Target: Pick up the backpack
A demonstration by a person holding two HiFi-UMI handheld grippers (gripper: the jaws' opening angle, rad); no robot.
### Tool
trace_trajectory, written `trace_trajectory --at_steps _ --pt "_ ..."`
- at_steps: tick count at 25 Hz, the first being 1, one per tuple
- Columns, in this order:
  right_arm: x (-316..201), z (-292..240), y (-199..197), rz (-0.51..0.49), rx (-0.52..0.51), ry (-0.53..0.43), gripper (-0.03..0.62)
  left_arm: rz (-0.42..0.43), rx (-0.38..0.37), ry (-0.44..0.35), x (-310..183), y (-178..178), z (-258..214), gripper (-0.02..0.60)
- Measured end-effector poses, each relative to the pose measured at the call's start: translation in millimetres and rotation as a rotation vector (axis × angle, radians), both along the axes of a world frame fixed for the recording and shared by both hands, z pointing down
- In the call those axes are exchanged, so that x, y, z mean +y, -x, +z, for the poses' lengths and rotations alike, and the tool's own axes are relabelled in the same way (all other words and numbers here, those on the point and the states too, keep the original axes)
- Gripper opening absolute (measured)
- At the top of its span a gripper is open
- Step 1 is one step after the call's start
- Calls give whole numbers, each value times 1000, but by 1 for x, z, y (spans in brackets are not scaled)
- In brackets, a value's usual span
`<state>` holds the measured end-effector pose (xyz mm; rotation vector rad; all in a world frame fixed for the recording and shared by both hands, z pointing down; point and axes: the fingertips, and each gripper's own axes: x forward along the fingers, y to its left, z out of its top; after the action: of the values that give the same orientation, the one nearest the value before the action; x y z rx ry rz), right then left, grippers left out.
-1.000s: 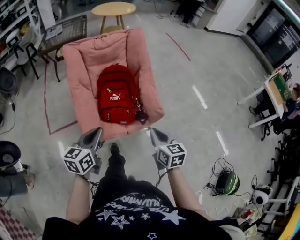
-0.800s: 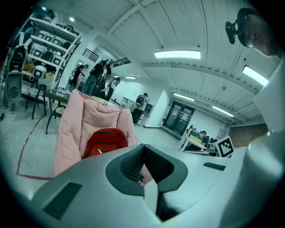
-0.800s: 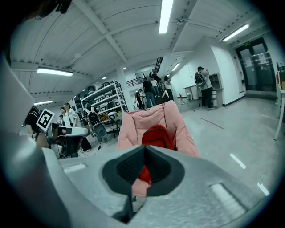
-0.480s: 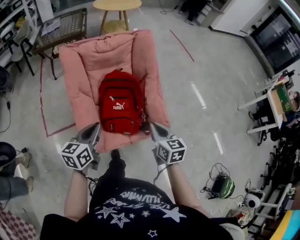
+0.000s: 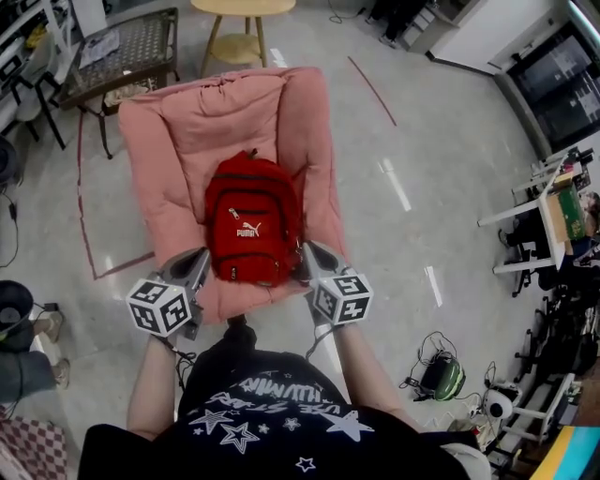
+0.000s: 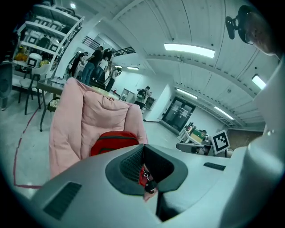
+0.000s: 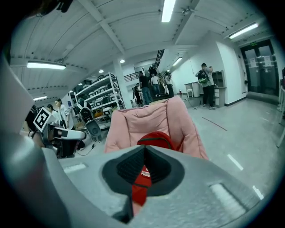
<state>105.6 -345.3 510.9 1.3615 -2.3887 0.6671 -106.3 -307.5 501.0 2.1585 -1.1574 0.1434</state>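
A red backpack with a white logo lies on the seat of a pink cushioned chair. It also shows as a red backpack in the left gripper view and a red backpack in the right gripper view, ahead of the jaws. My left gripper is shut and empty, just left of the bag's lower corner. My right gripper is shut and empty too, at the bag's lower right, beside a small dark tag hanging from it. Neither touches the bag.
A round wooden stool stands behind the chair, and a dark low table at the back left. Red tape lines mark the floor. A green and black device with cables lies at the right. People stand by shelves further off.
Both grippers have moved forward to the front edge of the chair and now flank the backpack's lower end. The chair and bag appear nearer. Jaws stayed shut.
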Motion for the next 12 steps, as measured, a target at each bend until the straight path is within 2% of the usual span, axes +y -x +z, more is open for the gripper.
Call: trace_trajectory --at_steps 6,7,8,11,12 --pt "-39 6 5 67 66 3 5 81 30 13 -40 5 13 9" --pt "-43 9 7 68 71 15 83 78 28 13 -47 7 16 9" --pt "-46 12 8 64 77 30 121 70 26 14 -53 9 19 9" --pt "-57 27 8 39 111 61 136 38 13 15 -68 14 31 11" --pt "-62 33 9 30 117 70 180 24 3 16 -74 16 37 12"
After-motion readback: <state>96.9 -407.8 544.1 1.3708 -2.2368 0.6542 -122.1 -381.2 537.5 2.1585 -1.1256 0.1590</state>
